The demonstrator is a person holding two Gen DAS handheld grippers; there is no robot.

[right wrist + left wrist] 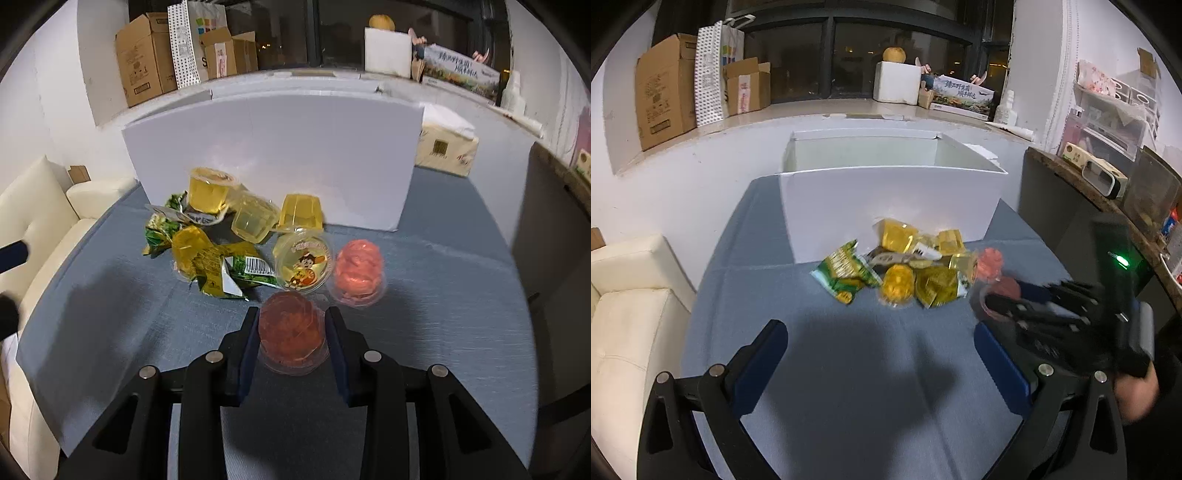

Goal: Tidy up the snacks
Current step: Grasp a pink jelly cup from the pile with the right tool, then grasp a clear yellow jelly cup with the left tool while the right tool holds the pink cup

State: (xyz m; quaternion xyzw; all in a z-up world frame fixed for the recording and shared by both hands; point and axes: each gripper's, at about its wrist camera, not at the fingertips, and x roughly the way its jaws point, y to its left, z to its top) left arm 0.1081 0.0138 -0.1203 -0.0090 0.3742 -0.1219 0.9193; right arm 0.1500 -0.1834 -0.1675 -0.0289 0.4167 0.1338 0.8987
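The right tool (291,325) is clamped on a red jelly cup (290,332). The left tool (881,347) stands wide apart, holding nothing. Ahead of both lie the other snacks (236,236), just before the white box (886,195).

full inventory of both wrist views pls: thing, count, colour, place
red jelly cup: 1, red, between the right gripper's fingers
pink jelly cup: 1, pink, on the cloth just ahead, right of the pile
yellow jelly cups: at least 5, yellow, piled in front of the box
green snack packets: 2 or so, green, left part of the pile
white box: 1, white, open top, behind the pile
blue tablecloth: 1, blue-grey
tissue pack: 1, beige, right of the box
cardboard boxes: several, brown, on the window ledge
sofa: 1, cream, left
left gripper: open, empty
right gripper: closed on the red jelly cup
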